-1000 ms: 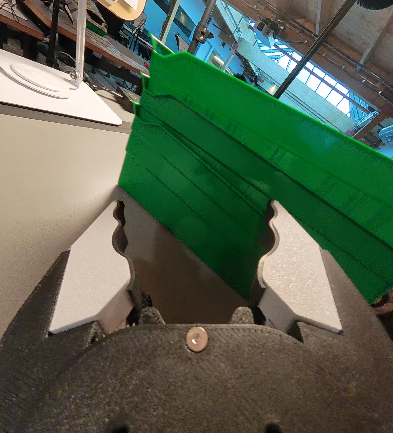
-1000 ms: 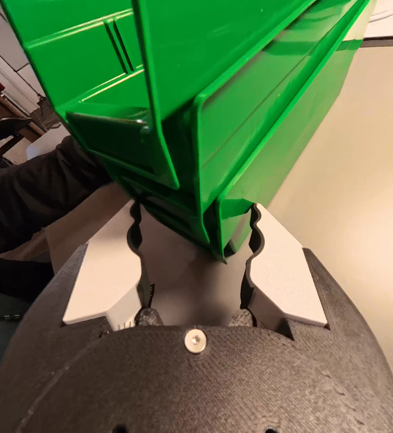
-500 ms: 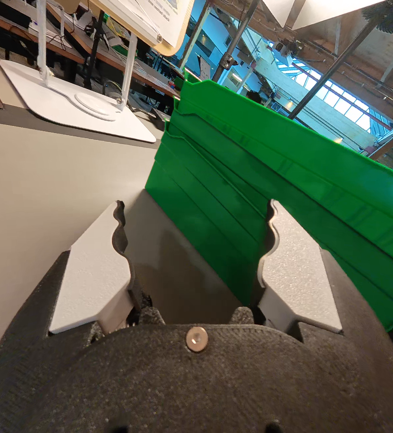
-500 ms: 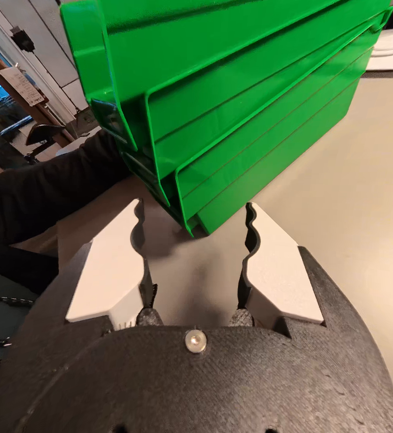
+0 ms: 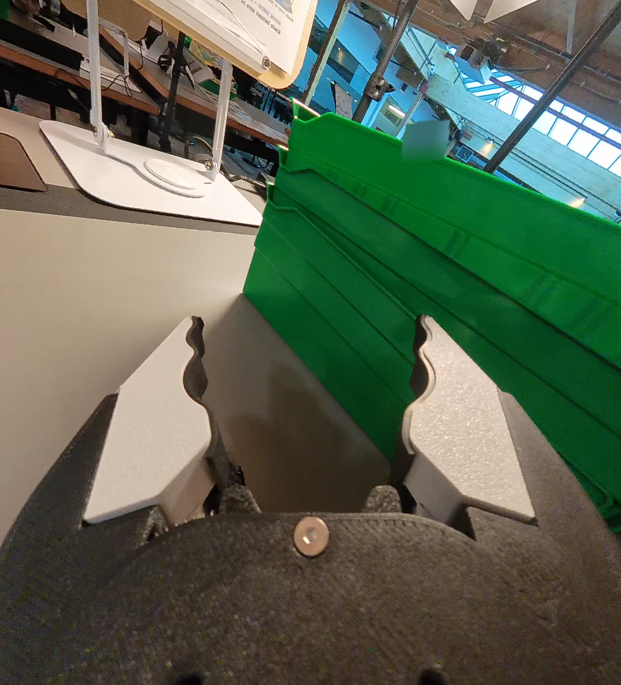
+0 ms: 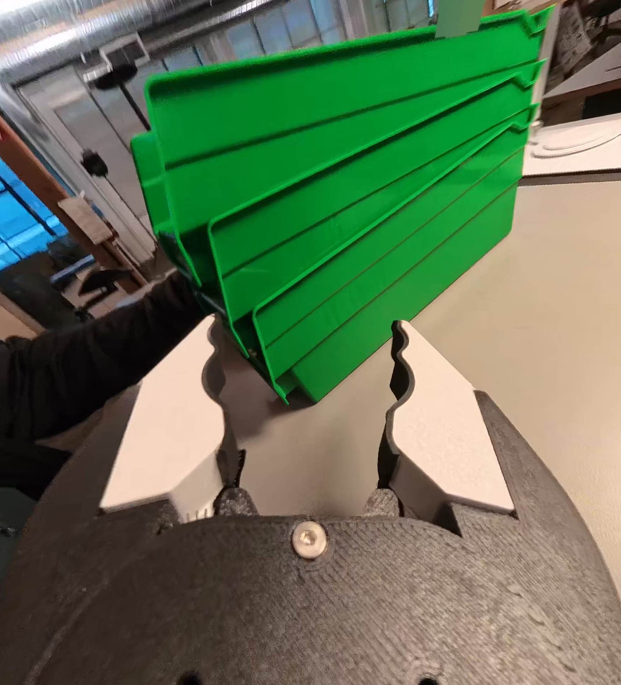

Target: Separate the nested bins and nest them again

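Your left claw (image 5: 307, 374) stands with its jaws spread wide and nothing between them; its right finger (image 5: 460, 426) sits just beside the long wall of the bins (image 5: 449, 281), whether touching cannot be told. Your right claw (image 6: 303, 374) is likewise spread and empty, aimed at the near lower corner of the bins (image 6: 342, 222). The green bins remain nested in one stack on the table (image 5: 79, 296), their rims fanned like leaves rather than seated flush. Compared with a second ago, both claws have drawn back: then the stack's corner reached in between the right fingers, and now it lies at or just beyond their tips; the left view has also widened to take in the white stand (image 5: 145, 178) behind. The stack has settled lower onto the table. In the right view a dark sleeve (image 6: 79, 356) reaches toward the stack's far end. Judged from this, the stack has just been released, with all bins together, so either separation has not begun or re-nesting is nearly complete; a press to seat the rims may remain.
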